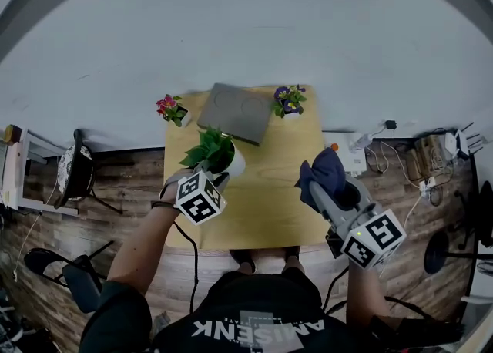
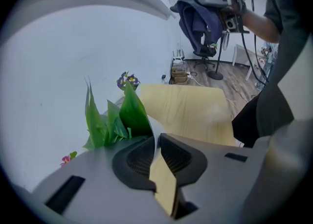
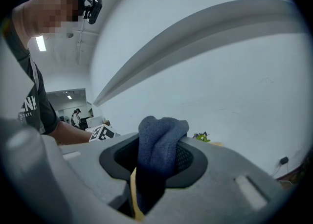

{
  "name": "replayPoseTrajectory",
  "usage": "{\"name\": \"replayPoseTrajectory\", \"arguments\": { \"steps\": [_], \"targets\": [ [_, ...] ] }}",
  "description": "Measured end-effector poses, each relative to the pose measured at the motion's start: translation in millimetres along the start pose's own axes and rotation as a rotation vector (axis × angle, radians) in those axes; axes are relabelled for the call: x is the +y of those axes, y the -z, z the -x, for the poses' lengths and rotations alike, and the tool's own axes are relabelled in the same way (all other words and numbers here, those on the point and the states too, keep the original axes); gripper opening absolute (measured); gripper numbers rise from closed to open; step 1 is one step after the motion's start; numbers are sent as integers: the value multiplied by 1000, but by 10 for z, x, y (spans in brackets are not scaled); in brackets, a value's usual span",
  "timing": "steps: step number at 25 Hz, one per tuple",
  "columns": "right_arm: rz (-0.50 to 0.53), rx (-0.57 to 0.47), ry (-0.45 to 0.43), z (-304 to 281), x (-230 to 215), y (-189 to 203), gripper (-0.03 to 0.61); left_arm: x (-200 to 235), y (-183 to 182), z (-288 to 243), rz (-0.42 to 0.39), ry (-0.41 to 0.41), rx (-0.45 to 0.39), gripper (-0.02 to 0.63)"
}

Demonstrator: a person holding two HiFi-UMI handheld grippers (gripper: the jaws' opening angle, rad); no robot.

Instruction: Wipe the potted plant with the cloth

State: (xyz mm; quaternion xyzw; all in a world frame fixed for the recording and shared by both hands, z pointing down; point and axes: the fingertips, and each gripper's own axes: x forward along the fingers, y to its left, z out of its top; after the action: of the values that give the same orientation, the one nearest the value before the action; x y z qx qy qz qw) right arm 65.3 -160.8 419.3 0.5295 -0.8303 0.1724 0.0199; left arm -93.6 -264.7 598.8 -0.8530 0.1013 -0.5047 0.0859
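The potted plant [image 1: 212, 151], green leaves in a white pot, stands at the left of the light wooden table [image 1: 269, 197]. My left gripper [image 1: 221, 177] comes at it from the near side and is shut on the pot's thin white rim [image 2: 153, 135], which runs between the pads; the leaves [image 2: 122, 118] rise just beyond the jaws. At the table's right edge my right gripper [image 1: 316, 189] is shut on a bunched dark blue cloth [image 1: 325, 170]. In the right gripper view the cloth [image 3: 159, 135] bulges up out of the jaws. The left gripper view shows the cloth [image 2: 198, 17] hanging from the raised right gripper [image 2: 220, 3].
At the table's far edge lie a grey flat board [image 1: 235, 112], a small pot of pink flowers [image 1: 171, 109] and one of purple flowers [image 1: 288, 100]. A chair [image 1: 73, 170] stands left of the table; a power strip and cables [image 1: 354, 157] lie on the floor at right.
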Motion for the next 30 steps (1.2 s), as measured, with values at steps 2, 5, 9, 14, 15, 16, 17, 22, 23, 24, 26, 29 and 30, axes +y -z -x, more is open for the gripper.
{"name": "replayPoseTrajectory", "arguments": {
  "steps": [2,5,9,14,15,16,17,22,23,24,26,29,30],
  "targets": [
    [19,-12,-14,-8,30,-100,130,-31,-131,174,8,11,-27,38],
    [54,-31,-41,-11,89,-254,130,-60,-302,420,11,12,-52,38],
    [86,-59,-73,19,143,-444,130,-98,-511,724,38,10,-94,38],
    [112,-88,-119,43,177,-632,130,-80,-791,1097,128,0,-176,38],
    [115,-92,-132,55,191,-664,130,-70,-845,1173,153,-10,-197,37],
    [119,-96,-145,71,199,-700,130,-57,-897,1246,181,-20,-216,37],
    [125,-100,-155,90,199,-738,130,-47,-945,1309,208,-27,-230,32],
    [163,-119,-189,165,170,-903,130,-109,-1163,1512,279,-16,-270,29],
    [168,-123,-203,166,193,-926,130,-128,-1203,1530,282,-18,-280,29],
    [173,-125,-220,161,227,-949,130,-146,-1242,1546,282,-23,-288,29],
    [184,-129,-262,142,323,-998,130,-192,-1326,1578,286,-25,-303,29],
    [206,-128,-333,83,533,-1051,130,-274,-1462,1634,312,-3,-334,29],
    [215,-125,-359,49,618,-1057,130,-276,-1494,1652,324,-5,-341,29]
  ]
}}
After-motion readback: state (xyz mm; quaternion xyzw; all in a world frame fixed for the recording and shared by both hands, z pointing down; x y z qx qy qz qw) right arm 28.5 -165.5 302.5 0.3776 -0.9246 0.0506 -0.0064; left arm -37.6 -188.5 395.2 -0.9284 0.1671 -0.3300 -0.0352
